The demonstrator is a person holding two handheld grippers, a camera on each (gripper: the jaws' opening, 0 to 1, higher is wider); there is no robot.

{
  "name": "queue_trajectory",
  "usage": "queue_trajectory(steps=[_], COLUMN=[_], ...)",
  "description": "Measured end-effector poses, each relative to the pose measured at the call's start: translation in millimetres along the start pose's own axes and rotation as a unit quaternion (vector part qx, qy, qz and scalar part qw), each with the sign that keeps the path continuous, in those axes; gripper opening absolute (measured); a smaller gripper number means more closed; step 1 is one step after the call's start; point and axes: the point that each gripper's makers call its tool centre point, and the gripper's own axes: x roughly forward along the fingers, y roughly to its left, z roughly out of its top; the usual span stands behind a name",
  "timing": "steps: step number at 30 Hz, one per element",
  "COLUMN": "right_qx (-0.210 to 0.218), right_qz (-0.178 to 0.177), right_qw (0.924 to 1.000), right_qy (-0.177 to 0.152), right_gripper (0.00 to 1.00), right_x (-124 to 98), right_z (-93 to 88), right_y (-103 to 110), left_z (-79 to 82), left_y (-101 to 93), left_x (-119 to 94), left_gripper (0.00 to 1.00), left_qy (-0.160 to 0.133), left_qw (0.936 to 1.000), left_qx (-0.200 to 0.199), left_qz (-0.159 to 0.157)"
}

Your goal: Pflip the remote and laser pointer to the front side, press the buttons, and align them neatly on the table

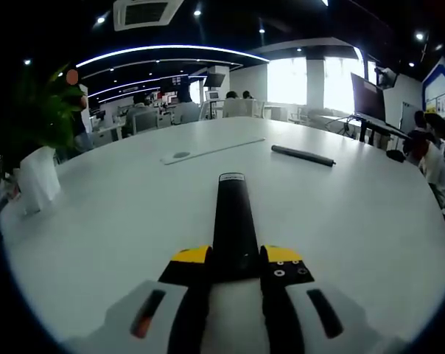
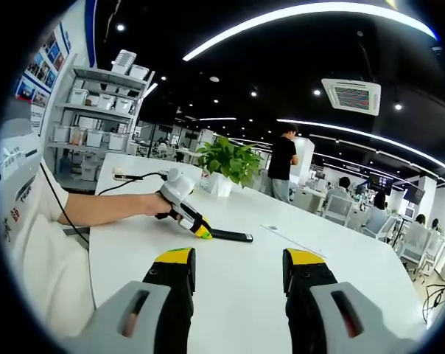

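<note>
Left fingers point(image 1: 236, 264) clench the remote point(image 1: 231, 225) at its near end; right fingers point(image 2: 239, 274) hang released. Remote looks light, stiff, likely slippery; grip across its width.

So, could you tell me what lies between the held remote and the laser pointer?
Nothing: in the left gripper view, bare white table separates the remote from the laser pointer.

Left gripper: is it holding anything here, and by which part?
Yes. The left gripper is shut on the black remote, clamping its near end; the rest juts forward over the white table.
</note>
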Motion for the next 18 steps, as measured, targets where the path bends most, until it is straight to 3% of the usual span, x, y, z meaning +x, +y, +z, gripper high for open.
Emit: queue_trajectory(steps=[18], right_qx=[-0.004], right_qz=[0.000], right_qw=[1.0000], right_qy=[0.001], right_gripper=[0.50], right_x=[-0.7], right_z=[0.3], right_y=[0.2], left_z=[-1.7], left_y=[-4.4], left_x=[-3.7], left_gripper=[0.28], left_qy=[0.004], left_qw=[1.0000], left_qx=[0.004], left_qz=[-0.007])
